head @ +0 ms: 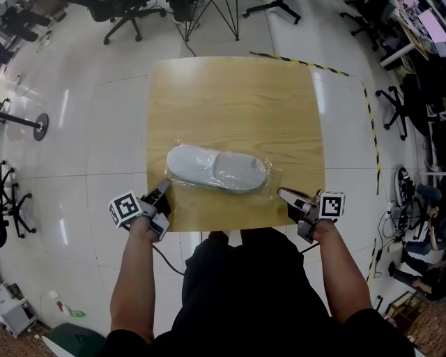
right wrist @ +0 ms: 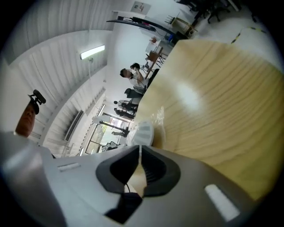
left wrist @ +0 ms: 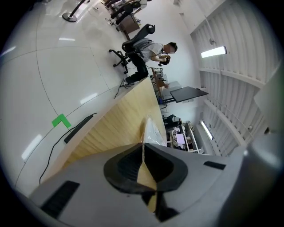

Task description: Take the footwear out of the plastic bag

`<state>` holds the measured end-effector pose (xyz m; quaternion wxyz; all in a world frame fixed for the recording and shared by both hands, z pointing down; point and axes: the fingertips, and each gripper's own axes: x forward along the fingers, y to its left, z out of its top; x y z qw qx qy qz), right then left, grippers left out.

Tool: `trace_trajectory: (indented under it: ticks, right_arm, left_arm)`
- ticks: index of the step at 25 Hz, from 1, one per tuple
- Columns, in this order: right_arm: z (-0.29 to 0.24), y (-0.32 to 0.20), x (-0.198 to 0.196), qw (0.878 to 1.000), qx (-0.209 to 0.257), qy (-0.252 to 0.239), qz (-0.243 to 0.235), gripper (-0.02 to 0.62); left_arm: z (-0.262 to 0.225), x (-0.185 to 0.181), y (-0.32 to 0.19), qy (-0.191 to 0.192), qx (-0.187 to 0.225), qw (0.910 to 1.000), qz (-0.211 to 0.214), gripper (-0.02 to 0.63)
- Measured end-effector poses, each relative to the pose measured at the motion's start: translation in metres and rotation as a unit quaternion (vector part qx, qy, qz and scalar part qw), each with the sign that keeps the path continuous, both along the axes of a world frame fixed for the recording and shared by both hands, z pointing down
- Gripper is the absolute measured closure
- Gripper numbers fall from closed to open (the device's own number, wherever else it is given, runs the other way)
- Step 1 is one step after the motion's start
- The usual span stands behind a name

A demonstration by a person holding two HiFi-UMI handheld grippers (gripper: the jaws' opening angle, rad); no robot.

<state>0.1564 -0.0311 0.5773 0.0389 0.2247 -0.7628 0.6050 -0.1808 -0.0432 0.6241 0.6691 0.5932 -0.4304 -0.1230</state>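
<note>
Dark-clothed torso (head: 244, 293) of the person is seen nearest in the head view. Both forearms are stretched forward to the near edge of the counter.

Pale glossy floor (head: 90, 139) is noted all round. Office chairs (head: 129, 14) are seen at the far side and a line of yellow-and-black tape (head: 369, 118) at the right.

Square wooden counter (head: 237, 90), light in grain, is seen in the middle of the view.

Clear plastic bag (head: 219, 171) is laid flat on the near half of the counter, long axis running left to right.

One white slipper (head: 191, 162) is enclosed wholly inside the bag. It is laid along the bag's length, with its closed rounded end toward the left side.

Left hand-held gripper (head: 164, 187) is placed at the bag's left end. In the left gripper view its jaws (left wrist: 143, 144) are seen closed on a thin edge of the film, and the bag (left wrist: 153, 133) is seen running on from the tips over the counter (left wrist: 115, 126).

Right hand-held gripper (head: 282, 192) is placed at the bag's right edge. In the right gripper view its jaws (right wrist: 140, 146) are seen pressed together. Whether any film is caught between them cannot be told. The slipper's end (right wrist: 143, 133) and crinkled film (right wrist: 157, 117) are seen just beyond the tips.

Marker cubes (head: 125, 208) are carried on both grippers, one by each wrist.
</note>
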Motion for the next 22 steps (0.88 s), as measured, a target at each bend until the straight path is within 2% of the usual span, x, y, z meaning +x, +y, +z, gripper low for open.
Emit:
trace_trajectory:
  ticks: [1, 2, 3, 6, 7, 8, 9, 12, 14, 18, 21, 22]
  right_arm:
    - [-0.007, -0.008, -0.004, 1.0, 0.013, -0.001, 0.008, 0.529]
    - [-0.012, -0.015, -0.011, 1.0, 0.021, -0.007, 0.015, 0.433]
    - [-0.015, -0.022, -0.019, 1.0, 0.022, -0.011, 0.019, 0.391]
    - [-0.005, -0.038, -0.034, 0.999, 0.002, 0.014, 0.037, 0.404]
    - [0.001, -0.041, -0.035, 0.999, -0.007, 0.027, 0.044, 0.449]
    - [0.004, -0.044, -0.035, 0.998, -0.013, 0.031, 0.049, 0.55]
    - [0.004, -0.046, -0.035, 0.998, -0.018, 0.02, 0.053, 0.592]
    - [-0.009, -0.047, -0.032, 0.995, -0.03, -0.07, 0.068, 0.594]
    - [-0.01, -0.043, -0.03, 0.992, -0.037, -0.101, 0.064, 0.594]
    - [0.007, -0.035, -0.014, 0.997, -0.047, -0.031, 0.05, 0.591]
    - [-0.002, -0.043, 0.001, 0.999, 0.01, 0.028, 0.033, 0.526]
    - [-0.003, -0.048, 0.01, 0.997, 0.036, 0.062, 0.03, 0.522]
  left_arm:
    - [-0.001, 0.0, 0.0, -0.001, 0.001, 1.0, 0.003, 0.588]
    - [-0.002, 0.001, 0.0, 0.001, 0.0, 1.0, 0.002, 0.588]
    - [-0.003, 0.001, 0.0, 0.001, 0.0, 1.0, 0.001, 0.588]
    - [-0.003, 0.001, 0.0, -0.008, 0.005, 0.9999, 0.005, 0.588]
    - [-0.002, 0.001, 0.0, -0.012, 0.007, 0.9999, 0.007, 0.588]
    - [-0.002, 0.001, -0.001, -0.015, 0.008, 0.9998, 0.007, 0.588]
    - [-0.001, 0.0, -0.001, -0.015, 0.007, 0.9998, 0.006, 0.588]
    - [-0.001, -0.001, 0.001, -0.008, 0.008, 0.9999, 0.006, 0.588]
    - [-0.002, 0.001, 0.001, -0.001, 0.009, 0.9999, 0.008, 0.588]
    - [-0.002, 0.007, 0.003, 0.011, 0.005, 0.9999, 0.008, 0.588]
    - [-0.001, 0.008, 0.006, 0.021, 0.003, 0.9997, 0.013, 0.588]
    - [-0.001, 0.008, 0.008, 0.025, 0.001, 0.9996, 0.012, 0.588]
